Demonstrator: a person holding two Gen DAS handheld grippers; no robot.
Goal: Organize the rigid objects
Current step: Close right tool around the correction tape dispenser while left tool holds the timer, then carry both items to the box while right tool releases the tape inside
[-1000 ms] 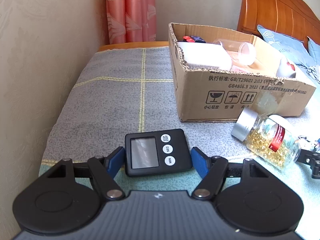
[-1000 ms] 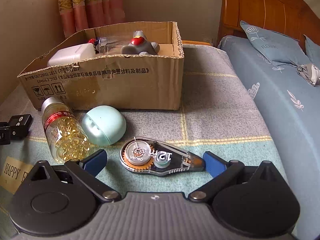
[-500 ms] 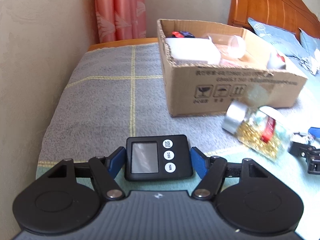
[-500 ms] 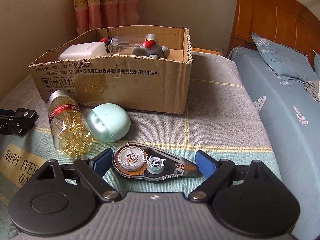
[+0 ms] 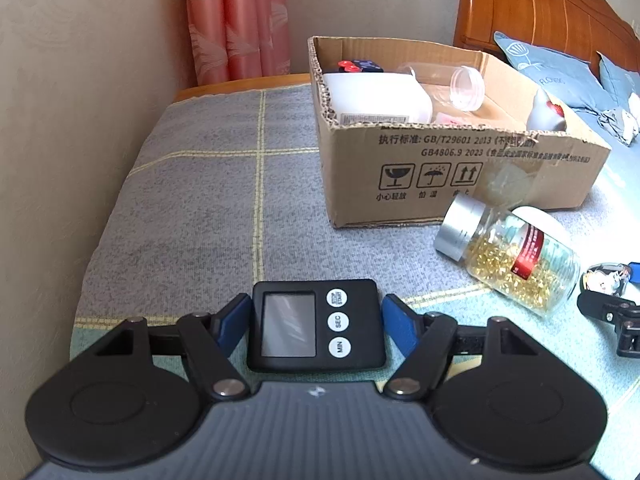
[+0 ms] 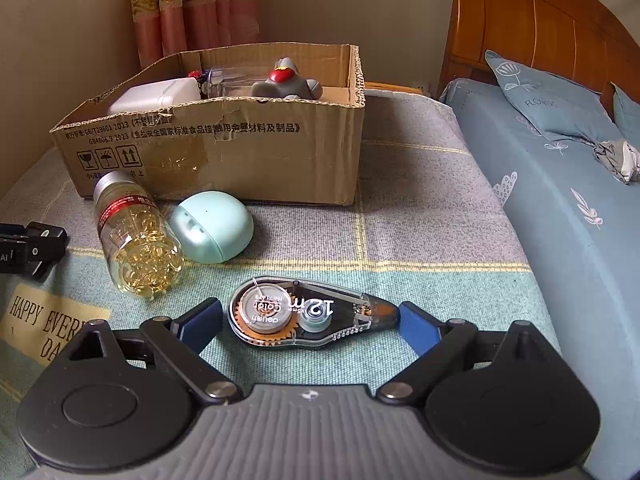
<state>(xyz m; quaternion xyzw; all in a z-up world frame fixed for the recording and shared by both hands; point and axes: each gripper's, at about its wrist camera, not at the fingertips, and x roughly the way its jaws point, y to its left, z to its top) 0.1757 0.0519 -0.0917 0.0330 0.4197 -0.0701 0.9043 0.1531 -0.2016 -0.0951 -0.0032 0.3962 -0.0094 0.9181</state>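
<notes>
My left gripper [image 5: 316, 320] is shut on a black digital timer [image 5: 315, 325], its blue pads against both sides, low over the blanket. My right gripper [image 6: 310, 316] is shut on a clear correction-tape dispenser [image 6: 310, 312], pads touching both ends. A cardboard box [image 5: 460, 168] stands ahead, also in the right wrist view [image 6: 240, 152]; it holds a white container [image 5: 376, 98], a clear jar [image 5: 452, 80] and a grey toy [image 6: 288, 82]. A bottle of golden capsules [image 5: 508, 256] lies in front of the box, also in the right wrist view [image 6: 136, 236].
A mint-green oval case [image 6: 212, 226] lies beside the bottle. The wall [image 5: 60, 140] runs along the left edge of the blanket. A blue bed with pillow [image 6: 560, 152] and wooden headboard [image 6: 540, 28] is on the right. Pink curtains [image 5: 236, 20] hang behind.
Both grippers moved slightly with their objects; the right gripper closed in on the tape dispenser until its pads touched both ends. The left view swung left, then back right.
</notes>
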